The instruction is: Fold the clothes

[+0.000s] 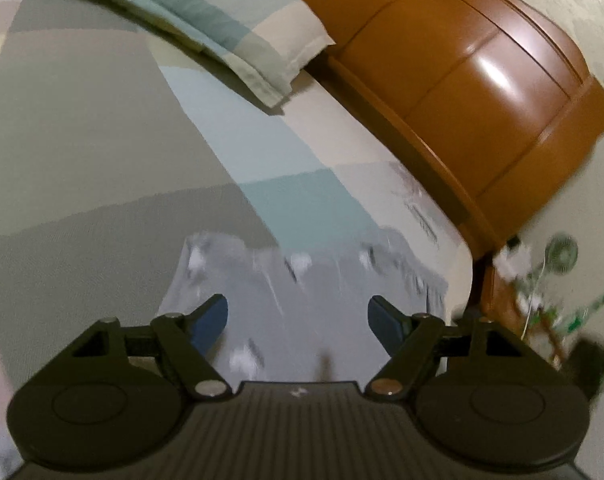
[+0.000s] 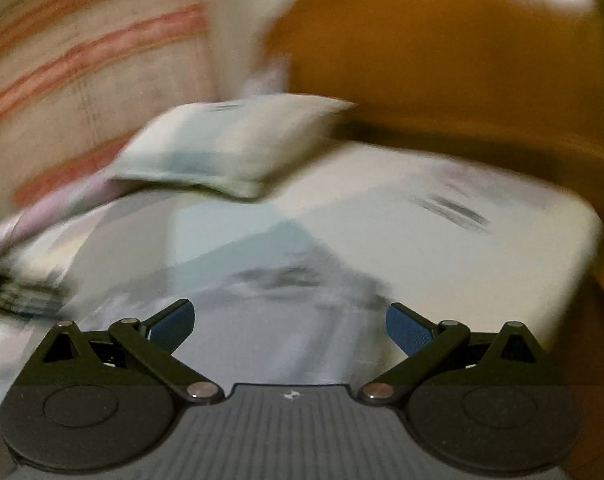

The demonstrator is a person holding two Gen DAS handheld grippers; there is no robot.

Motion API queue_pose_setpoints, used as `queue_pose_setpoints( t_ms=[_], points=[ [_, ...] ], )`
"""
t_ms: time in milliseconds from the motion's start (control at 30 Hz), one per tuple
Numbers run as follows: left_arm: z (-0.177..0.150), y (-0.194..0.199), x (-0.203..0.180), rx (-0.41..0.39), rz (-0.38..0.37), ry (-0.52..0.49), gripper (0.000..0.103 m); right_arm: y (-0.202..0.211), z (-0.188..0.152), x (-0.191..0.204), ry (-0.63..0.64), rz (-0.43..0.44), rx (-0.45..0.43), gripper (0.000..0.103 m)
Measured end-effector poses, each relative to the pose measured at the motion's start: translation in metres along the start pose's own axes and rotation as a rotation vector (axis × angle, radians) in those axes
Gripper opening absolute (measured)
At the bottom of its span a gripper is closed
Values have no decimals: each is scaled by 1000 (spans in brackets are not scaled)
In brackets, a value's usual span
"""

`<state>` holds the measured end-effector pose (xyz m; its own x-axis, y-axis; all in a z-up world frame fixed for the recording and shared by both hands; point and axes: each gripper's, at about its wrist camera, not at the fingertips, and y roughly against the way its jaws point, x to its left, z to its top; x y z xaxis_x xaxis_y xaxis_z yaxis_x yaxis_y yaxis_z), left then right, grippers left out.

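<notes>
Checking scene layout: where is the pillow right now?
In both wrist views the pillow lies at the bed's far end, beside the wooden headboard.

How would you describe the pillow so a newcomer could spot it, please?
Start at the brown headboard. On the bed beside it lies the pillow. It is the only raised cushion, checked in teal and cream, unlike the flat grey garment nearer the camera.

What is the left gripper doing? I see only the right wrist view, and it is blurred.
Observer: The left gripper is open, with nothing between its pads. The grey garment lies below it on the bed.
Operator: Is the garment plain?
Observer: No, it carries small white and dark marks.
Operator: What stands past the bed's corner?
Observer: A small fan, low beside the wooden headboard.
</notes>
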<state>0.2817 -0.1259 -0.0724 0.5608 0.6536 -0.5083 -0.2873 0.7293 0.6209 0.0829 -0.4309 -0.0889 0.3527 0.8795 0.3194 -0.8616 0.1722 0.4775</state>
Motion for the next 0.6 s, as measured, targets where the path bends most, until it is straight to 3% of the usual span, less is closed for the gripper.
queue_pose_setpoints(
  t_ms=[67,200,467,600],
  points=[
    [-18,14,-9,-8,34,-50,78,-5,6,-31,-134,12,49,103],
    [-54,43,-13,-7,56,-90,79,-27,12,-66,-275,71,133,100],
    [-97,62,6,-43,-7,-5,79,-43,24,-86,-465,230,233,94],
    [-107,65,20,-73,-52,33,79,-42,19,-82,-479,273,252,95]
  ],
)
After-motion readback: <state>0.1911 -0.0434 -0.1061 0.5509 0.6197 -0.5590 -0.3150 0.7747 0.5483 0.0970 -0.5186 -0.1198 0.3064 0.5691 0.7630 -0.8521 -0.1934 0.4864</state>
